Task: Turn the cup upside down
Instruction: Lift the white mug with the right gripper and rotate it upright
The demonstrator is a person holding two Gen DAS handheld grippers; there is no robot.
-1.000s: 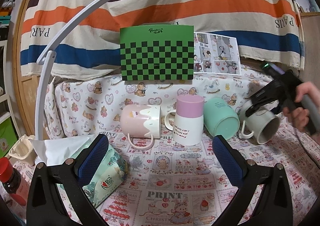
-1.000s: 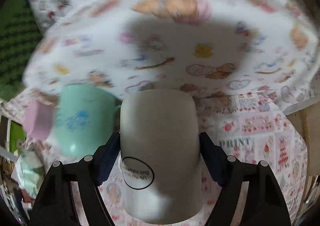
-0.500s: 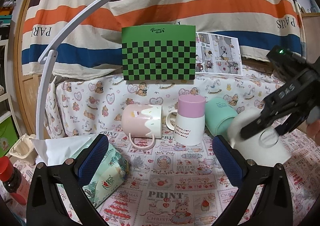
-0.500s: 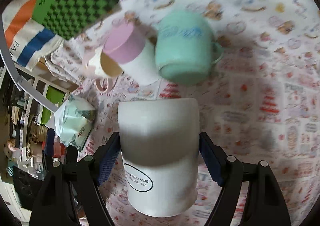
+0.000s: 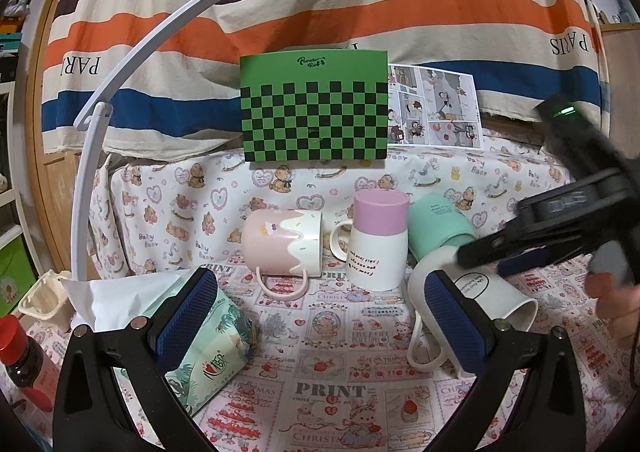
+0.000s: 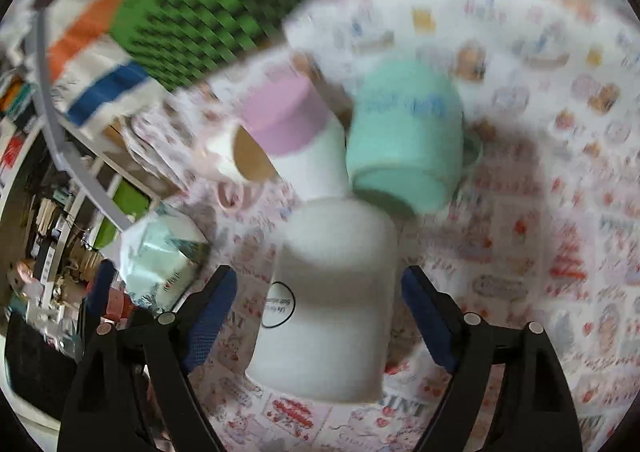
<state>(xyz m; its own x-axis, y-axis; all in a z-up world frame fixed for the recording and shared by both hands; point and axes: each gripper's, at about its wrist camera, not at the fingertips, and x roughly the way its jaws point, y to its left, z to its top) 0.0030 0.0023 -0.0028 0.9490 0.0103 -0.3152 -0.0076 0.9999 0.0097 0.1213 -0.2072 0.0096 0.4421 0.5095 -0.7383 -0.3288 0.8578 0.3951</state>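
A white mug (image 6: 332, 304) with a round black-rimmed label stands mouth-down on the printed cloth, a little tilted. It also shows in the left wrist view (image 5: 484, 292), its handle toward the front. My right gripper (image 6: 320, 312) is open, its blue pads apart from the mug on both sides; in the left wrist view it (image 5: 508, 256) hangs over the mug. My left gripper (image 5: 320, 316) is open and empty above the cloth in front of the mugs.
A pink-topped white mug (image 5: 378, 240) stands upside down, a pink mug (image 5: 282, 248) lies on its side, and a mint mug (image 5: 438, 228) leans behind. A tissue pack (image 5: 208, 356), a red-capped bottle (image 5: 22, 356), a white lamp arm (image 5: 88, 156) and a green checkered board (image 5: 314, 112) are around.
The right gripper turned the white mug over, set it mouth-down on the cloth and opened, letting go of it. The left gripper has not moved.
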